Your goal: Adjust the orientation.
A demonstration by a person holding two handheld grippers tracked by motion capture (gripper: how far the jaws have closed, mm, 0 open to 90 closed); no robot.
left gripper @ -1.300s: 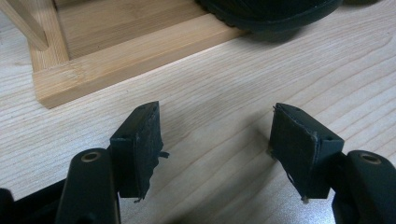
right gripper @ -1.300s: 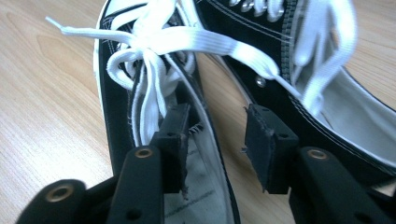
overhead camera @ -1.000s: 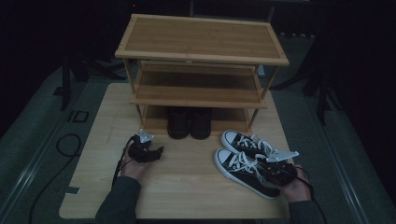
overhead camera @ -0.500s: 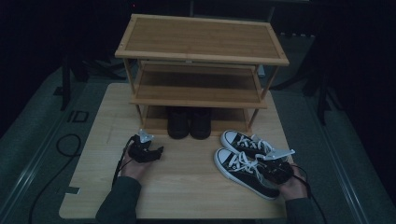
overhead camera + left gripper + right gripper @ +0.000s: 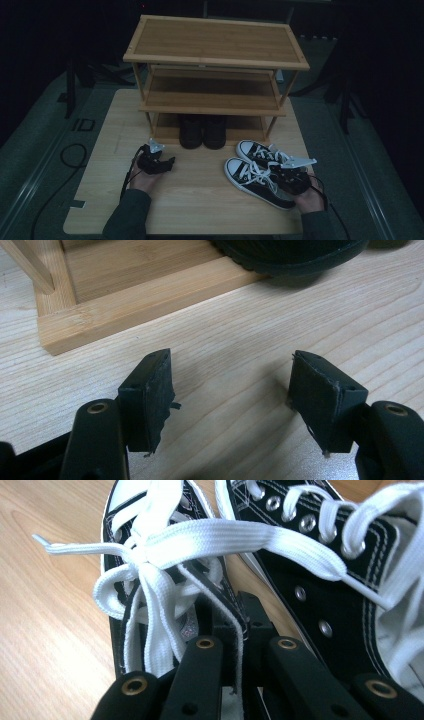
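Down at the near right of the wooden table (image 5: 200, 200), the right gripper (image 5: 290, 176) sits on the nearer black sneaker (image 5: 252, 179) of a pair, its jaws having just been closing; in the right gripper view they now stand almost together, pinching the edge of the shoe's collar beside the tongue, just behind the white laces (image 5: 165, 585) tied in a bow. The person's right hand (image 5: 311, 199) wraps the tool from behind, at the heel end of that shoe. The second sneaker (image 5: 260, 152) lies just beside the first, a little farther from the person, both with toes pointing left and away. On the left side of the table the left gripper (image 5: 167, 162) rests low over bare wood in the left hand (image 5: 142, 179), its jaws spread wide with nothing between them; the left gripper view shows only table grain between the two black pads (image 5: 150, 395), with the bottom board of the shoe rack (image 5: 212, 75) and the sole of a dark shoe beyond them. That wooden rack has three tiers and stands at the far middle of the table, and a pair of black boots (image 5: 202, 131) stands on its lowest shelf, well apart from the sneakers
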